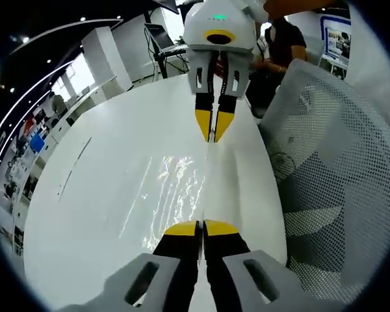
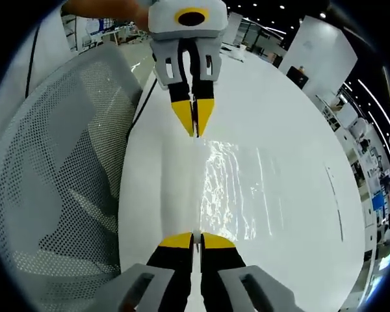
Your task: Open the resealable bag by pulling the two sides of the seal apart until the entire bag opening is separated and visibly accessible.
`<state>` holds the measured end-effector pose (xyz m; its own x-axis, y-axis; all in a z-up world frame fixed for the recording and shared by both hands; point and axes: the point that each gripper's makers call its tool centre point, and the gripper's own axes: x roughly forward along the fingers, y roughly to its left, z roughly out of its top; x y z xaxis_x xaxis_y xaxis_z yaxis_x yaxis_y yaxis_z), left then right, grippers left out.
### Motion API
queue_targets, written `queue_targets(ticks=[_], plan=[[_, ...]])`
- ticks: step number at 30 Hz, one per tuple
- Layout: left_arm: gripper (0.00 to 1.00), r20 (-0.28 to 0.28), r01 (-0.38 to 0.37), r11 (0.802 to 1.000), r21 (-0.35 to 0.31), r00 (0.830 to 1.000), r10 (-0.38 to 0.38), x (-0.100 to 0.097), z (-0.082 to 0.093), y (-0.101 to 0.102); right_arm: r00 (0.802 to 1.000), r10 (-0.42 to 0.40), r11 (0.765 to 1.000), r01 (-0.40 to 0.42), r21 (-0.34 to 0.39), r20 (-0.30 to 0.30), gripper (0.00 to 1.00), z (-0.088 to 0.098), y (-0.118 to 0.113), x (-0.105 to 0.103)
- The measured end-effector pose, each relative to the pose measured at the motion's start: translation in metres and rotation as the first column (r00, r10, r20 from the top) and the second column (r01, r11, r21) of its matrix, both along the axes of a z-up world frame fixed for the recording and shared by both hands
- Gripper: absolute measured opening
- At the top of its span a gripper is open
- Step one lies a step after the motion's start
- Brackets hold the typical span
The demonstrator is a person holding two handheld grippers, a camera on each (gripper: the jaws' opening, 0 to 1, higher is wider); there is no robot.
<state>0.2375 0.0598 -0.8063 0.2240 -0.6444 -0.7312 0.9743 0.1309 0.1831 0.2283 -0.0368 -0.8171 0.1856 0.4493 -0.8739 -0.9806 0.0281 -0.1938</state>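
Two grippers face each other across the bag (image 1: 175, 195), which lies flat on the worktop (image 1: 97, 195) near its edge. We pinch opposite ends, left gripper (image 1: 200, 227) and right gripper (image 2: 196, 239), both pressed together along the bag's long axis.

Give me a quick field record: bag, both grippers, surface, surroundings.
bag: clear bag stretched between the two grippers above the table
left gripper: shut on one edge of the bag
right gripper: shut on the opposite edge
opening: cannot tell if the seal has parted
surface: white table
beside table: white mesh chair
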Motion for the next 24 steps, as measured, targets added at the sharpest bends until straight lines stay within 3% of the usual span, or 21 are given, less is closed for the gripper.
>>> queue_targets(ticks=[4, 24], plan=[[0.1, -0.005, 0.0, 1.0, -0.001, 1.0, 0.0, 0.0, -0.004, -0.003, 1.0, 0.015, 1.0, -0.015, 0.005, 0.006, 0.0, 0.002, 0.0, 0.0], [0.03, -0.022, 0.027, 1.0, -0.009, 0.999, -0.027, -0.001, -0.008, -0.02, 0.999, -0.003, 1.0, 0.004, 0.023, -0.043, 0.01, 0.005, 0.0, -0.004]])
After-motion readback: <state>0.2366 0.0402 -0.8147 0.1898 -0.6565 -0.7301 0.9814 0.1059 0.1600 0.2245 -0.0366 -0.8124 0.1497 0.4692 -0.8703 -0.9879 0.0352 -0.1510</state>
